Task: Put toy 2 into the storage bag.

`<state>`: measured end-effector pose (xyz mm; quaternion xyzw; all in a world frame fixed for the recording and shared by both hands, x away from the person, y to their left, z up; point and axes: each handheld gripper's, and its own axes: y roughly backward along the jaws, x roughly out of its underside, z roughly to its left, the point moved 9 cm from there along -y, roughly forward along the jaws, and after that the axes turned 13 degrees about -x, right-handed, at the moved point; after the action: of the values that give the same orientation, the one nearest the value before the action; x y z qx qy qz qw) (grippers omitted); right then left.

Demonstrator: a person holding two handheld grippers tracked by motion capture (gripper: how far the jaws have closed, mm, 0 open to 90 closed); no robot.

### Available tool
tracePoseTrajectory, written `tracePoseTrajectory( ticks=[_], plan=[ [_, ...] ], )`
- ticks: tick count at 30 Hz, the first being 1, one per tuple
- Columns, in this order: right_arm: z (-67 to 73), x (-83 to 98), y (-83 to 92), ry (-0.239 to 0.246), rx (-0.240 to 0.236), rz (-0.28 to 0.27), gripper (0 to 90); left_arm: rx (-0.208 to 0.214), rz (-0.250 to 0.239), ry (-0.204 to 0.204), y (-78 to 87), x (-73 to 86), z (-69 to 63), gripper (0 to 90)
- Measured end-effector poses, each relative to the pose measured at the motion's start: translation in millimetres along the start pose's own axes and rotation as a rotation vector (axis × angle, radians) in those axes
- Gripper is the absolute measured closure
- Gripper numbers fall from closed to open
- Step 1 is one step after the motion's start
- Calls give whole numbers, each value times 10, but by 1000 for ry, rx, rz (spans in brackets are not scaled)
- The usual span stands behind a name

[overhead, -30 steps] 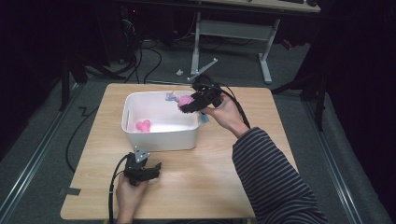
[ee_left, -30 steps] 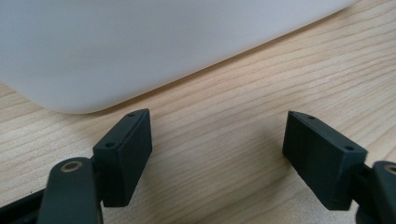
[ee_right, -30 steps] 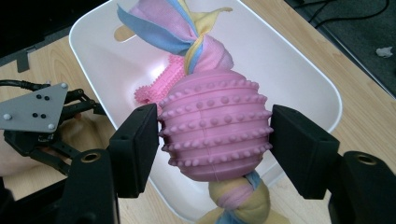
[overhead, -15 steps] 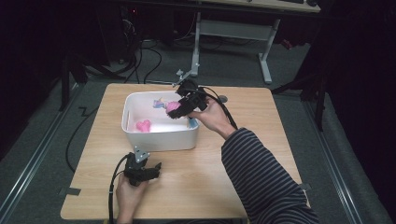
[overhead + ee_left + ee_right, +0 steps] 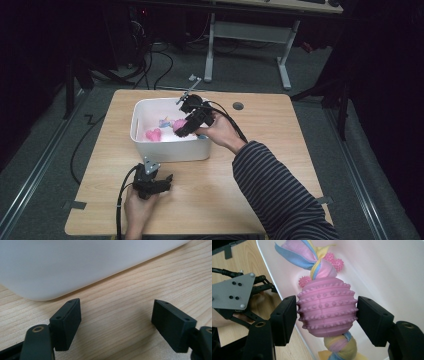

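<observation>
Table: wooden table (image 5: 280, 150), dark room around.
Bin: white bin (image 5: 145, 114) holds pink spiky toy (image 5: 153, 134), partly hidden.
Right gripper (image 5: 327, 312): jaws hold pink bumpy ball (image 5: 327, 307) over bin.
Left gripper (image 5: 116, 325): jaws wide, beside bin.

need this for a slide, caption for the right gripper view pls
Right gripper shut on a studded pink ball toy with braided fleece, held over the white bin.

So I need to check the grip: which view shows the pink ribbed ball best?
The right gripper view: the pink ribbed ball sits large between both jaws. The high view gives a small pink patch above the white bin.
</observation>
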<state>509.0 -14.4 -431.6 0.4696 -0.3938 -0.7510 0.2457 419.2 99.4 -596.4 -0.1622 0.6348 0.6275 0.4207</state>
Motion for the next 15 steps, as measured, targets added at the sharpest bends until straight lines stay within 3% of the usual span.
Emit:
tracePoseTrajectory(
  ticks=[15],
  plan=[
    [32, 56, -75, 1, -19, 21, 330, 1, 0, 2, -1, 0, -3, 241]
  ],
)
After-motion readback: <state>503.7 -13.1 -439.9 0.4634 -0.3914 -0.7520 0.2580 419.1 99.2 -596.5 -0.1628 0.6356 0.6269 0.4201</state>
